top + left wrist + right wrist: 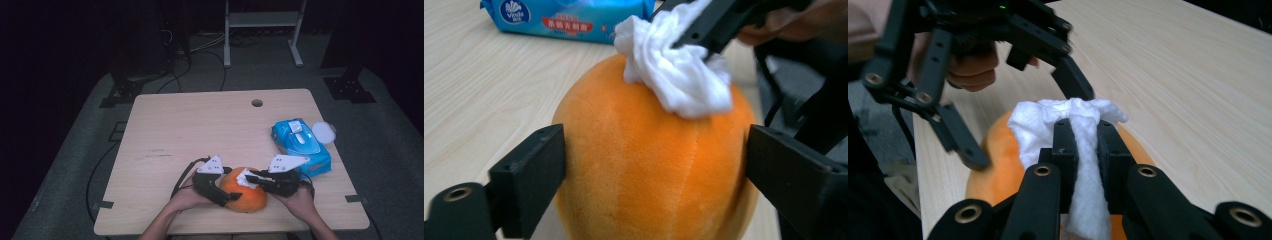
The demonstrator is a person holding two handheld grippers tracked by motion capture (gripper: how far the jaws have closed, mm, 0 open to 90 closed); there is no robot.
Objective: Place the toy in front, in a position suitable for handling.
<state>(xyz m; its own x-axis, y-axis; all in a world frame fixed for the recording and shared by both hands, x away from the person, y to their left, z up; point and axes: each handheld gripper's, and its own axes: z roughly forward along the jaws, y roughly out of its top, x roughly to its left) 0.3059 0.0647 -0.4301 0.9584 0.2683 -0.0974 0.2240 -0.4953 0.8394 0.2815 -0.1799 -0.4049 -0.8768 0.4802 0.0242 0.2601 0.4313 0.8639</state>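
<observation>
An orange plush ball [245,196] sits near the front edge of the bench [200,125], between the person's two hands. The left tool [654,170] straddles it from the left side — its jaws stand wide, one on each flank of the ball, and in the left gripper view a thin gap shows at each pad, so the ball is between them but not clenched; the tool is released. The right tool [1083,145] is clenched on a white wipe [1068,120], which bunches out ahead of its jaws and hangs back between them. The wipe rests on the top of the ball, touching the plush, with the right tool reaching in from the right side. Just beyond the right hand [300,200] lies a blue wipe pack [300,142] — its white lid [324,132] flipped open toward the bench's right edge. A small round hole [257,103] marks the far side of the bench.
</observation>
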